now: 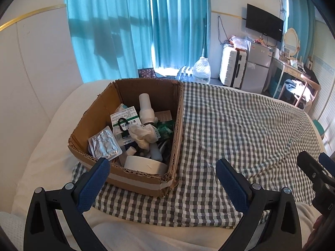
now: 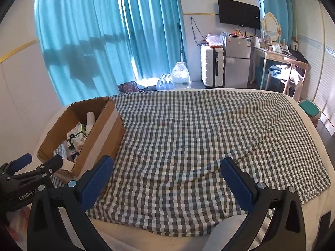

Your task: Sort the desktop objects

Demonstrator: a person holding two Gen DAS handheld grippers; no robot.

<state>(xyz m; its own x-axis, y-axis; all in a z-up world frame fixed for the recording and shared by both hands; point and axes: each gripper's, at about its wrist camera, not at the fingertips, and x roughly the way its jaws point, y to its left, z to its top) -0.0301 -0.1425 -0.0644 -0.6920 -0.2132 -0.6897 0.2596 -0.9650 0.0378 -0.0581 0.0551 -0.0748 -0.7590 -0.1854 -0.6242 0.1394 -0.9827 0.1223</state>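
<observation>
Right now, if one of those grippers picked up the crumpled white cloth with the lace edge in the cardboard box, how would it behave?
The crumpled white cloth with the lace edge would probably sag and unfold, since it lies in soft folds. It looks light for its bulk. It rests on a tall white plastic bottle and other clutter in the cardboard box, so lifting it might snag or shift them.

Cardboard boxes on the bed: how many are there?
1. The cardboard box sits at the left edge of the checked cloth, full of small items, ahead of the left gripper. No other box shows.
</observation>
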